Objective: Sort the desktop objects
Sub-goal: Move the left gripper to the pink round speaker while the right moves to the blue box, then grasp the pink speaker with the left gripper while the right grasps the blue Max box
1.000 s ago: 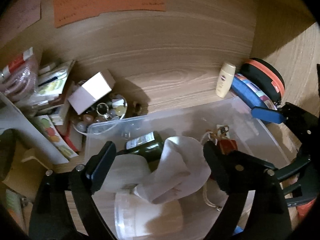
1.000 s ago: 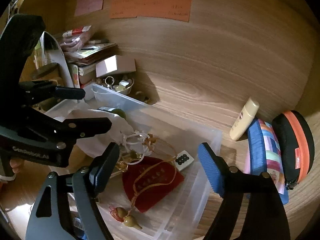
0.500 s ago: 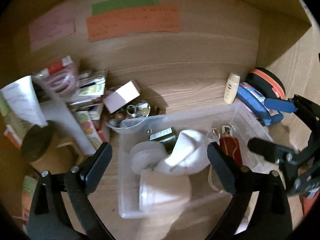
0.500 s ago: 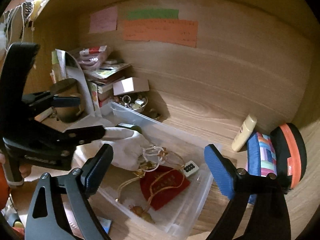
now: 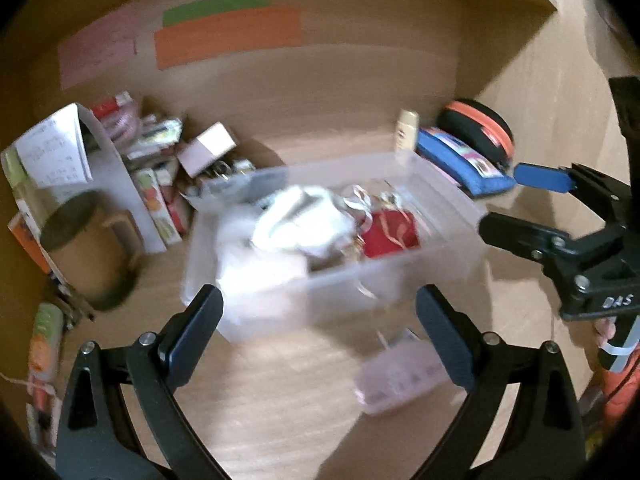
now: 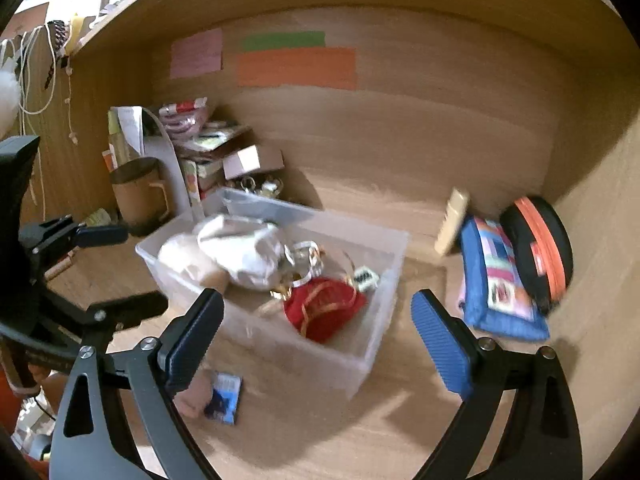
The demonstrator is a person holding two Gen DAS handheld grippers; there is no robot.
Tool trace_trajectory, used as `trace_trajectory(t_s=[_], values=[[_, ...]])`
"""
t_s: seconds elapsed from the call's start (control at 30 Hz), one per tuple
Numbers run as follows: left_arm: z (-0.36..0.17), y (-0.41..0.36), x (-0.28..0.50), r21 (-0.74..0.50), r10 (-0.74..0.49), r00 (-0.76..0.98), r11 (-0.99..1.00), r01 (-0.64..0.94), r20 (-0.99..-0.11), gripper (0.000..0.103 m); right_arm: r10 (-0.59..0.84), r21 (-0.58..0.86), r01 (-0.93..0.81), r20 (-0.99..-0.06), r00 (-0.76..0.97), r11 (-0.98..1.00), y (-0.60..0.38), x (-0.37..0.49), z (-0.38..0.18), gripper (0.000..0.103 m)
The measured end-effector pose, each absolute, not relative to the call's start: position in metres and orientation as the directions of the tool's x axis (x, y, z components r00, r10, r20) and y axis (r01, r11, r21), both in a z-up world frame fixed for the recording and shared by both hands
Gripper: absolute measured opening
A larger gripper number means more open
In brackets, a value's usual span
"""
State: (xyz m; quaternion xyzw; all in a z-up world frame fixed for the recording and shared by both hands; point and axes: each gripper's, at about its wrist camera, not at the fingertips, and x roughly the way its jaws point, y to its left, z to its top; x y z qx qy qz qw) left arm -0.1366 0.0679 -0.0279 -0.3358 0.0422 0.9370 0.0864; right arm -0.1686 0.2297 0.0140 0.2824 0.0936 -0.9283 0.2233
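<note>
A clear plastic bin (image 5: 452, 216) (image 6: 384, 248) stands mid-desk. It holds a white cloth bag (image 5: 304, 216) (image 6: 244, 252), a red pouch (image 5: 392, 236) (image 6: 324, 312), cords and small trinkets. My left gripper (image 5: 320, 336) is open and empty, in front of the bin and above the desk. My right gripper (image 6: 316, 344) is open and empty, at the bin's near right; it also shows in the left wrist view (image 5: 516, 196). A pinkish pill box (image 5: 400, 380) and a small blue card (image 6: 224, 396) lie on the desk in front of the bin. Both views are blurred.
A cream tube (image 6: 452, 220), a blue patchwork case (image 6: 496, 280) and a black-and-orange round case (image 6: 536, 248) sit at the right wall. A brown mug (image 5: 84, 248), books, a small box (image 6: 252, 160) and a bowl of trinkets crowd the left back corner.
Both grippers have pulled back and up from the bin, so it looks smaller and the desk in front shows. Both have stayed open and empty.
</note>
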Motion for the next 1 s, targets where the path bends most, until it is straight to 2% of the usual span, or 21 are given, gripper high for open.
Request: trace_trajectory(t_s=[0.23,0.47,0.9,0.93,1.0], values=[[-0.056,0.091,-0.124,-0.013,0.156,-0.705,-0.979,-0.204,-0.691,0.098,-0.363,0.005,0.448,-0.593,-0.719,-0.894,0.254,-0.154,-0.007,0.094],[-0.084,0.099,-0.129,-0.027,0.121,-0.655,-0.988,-0.152,-0.746,0.098,-0.383,0.043,0.454,-0.610,-0.693,-0.890,0.269,-0.143,-0.022,0.094],[-0.093,0.106,-0.135,0.006,0.081,-0.663,-0.992,-0.128,-0.744,0.098,-0.422,0.036,0.535,-0.660,-0.621,-0.844,0.262,-0.137,-0.046,0.094],[-0.093,0.106,-0.136,0.005,0.082,-0.664,-0.992,-0.128,-0.743,0.097,-0.421,0.033,0.538,-0.663,-0.619,-0.843,0.261,-0.137,-0.048,0.094],[-0.094,0.105,-0.137,-0.005,0.096,-0.660,-0.990,-0.138,-0.745,0.085,-0.421,0.036,0.541,-0.673,-0.608,-0.840,0.259,-0.138,-0.051,0.094]])
